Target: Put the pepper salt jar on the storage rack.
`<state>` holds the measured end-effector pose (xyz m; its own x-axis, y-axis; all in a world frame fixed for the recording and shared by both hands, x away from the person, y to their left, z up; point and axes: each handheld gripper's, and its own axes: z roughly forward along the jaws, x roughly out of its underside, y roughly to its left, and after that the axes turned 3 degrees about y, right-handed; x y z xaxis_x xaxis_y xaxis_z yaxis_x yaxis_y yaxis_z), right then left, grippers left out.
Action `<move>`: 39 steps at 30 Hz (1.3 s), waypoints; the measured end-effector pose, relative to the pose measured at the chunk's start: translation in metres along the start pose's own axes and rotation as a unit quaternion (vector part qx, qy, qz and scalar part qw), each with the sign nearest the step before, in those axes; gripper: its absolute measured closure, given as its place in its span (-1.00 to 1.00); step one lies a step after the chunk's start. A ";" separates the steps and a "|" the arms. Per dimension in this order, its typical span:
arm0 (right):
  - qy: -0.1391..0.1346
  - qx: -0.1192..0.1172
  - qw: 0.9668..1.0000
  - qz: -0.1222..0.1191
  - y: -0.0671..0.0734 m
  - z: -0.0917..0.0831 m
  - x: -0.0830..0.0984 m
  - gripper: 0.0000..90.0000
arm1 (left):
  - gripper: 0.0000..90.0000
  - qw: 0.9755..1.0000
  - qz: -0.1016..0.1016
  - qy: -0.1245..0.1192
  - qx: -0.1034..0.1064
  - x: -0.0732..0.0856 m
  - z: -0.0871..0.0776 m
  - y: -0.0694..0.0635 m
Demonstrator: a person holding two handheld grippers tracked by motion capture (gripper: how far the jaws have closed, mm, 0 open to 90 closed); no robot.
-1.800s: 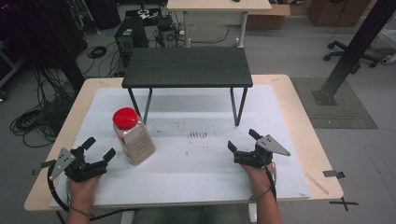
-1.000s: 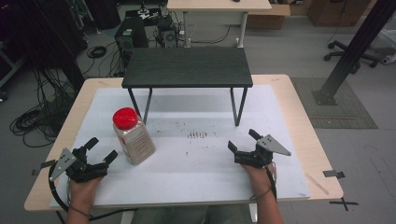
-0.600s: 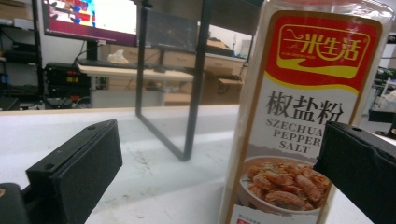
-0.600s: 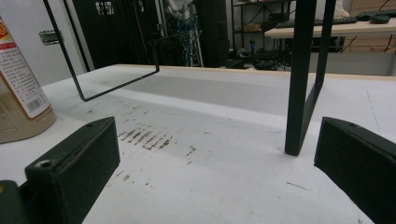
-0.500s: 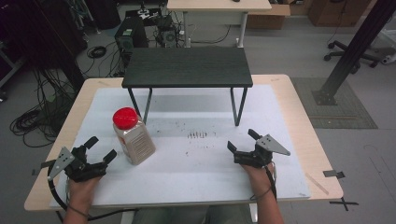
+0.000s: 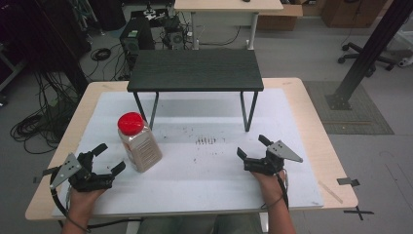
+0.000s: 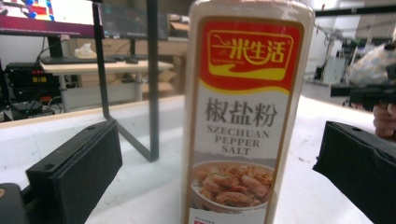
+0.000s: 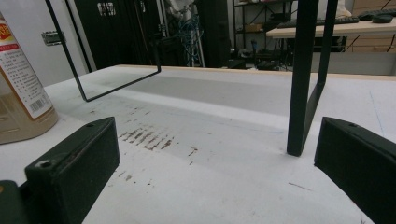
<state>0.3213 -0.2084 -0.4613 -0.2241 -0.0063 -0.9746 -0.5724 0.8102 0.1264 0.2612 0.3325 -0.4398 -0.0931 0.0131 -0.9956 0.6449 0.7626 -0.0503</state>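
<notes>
Left claw wide open and empty just short of the upright red-capped pepper-salt jar on the bench, best squared on its waist before closing; right claw agape well right of it, black stand behind.

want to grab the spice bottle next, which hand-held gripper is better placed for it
Left. The left hand-held gripper sits open right beside the spice bottle, which stands between its jaws in its own view. The right hand-held gripper is open but far across the mat.
</notes>
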 end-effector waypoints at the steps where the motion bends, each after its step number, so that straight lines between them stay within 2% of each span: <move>1: 0.000 0.000 1.000 0.000 0.000 0.000 0.000 -1.00 | -1.00 1.000 0.005 0.008 0.004 -0.001 0.002 -0.001; 7: 0.000 0.000 1.000 0.001 0.000 0.000 0.000 -1.00 | -1.00 0.999 0.019 0.024 0.007 -0.005 0.009 -0.005; 16: -0.002 -0.001 1.000 0.004 -0.001 -0.001 0.000 -1.00 | -0.99 0.999 0.028 0.042 0.013 -0.008 0.019 -0.007; 24: -0.005 -0.001 1.000 0.006 -0.001 -0.001 0.000 -1.00 | -0.99 0.998 0.031 0.050 0.010 -0.012 0.026 -0.005; 39: -0.007 -0.004 1.000 0.008 -0.002 -0.001 0.000 -1.00 | -1.00 0.997 0.028 0.063 0.027 -0.014 0.044 -0.009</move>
<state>0.3213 -0.2103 -0.4614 -0.2234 0.0151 -0.9746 -0.5747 0.8056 0.1442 0.2902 0.2976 -0.4286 -0.1483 0.1393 -0.9791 0.6919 0.7220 -0.0021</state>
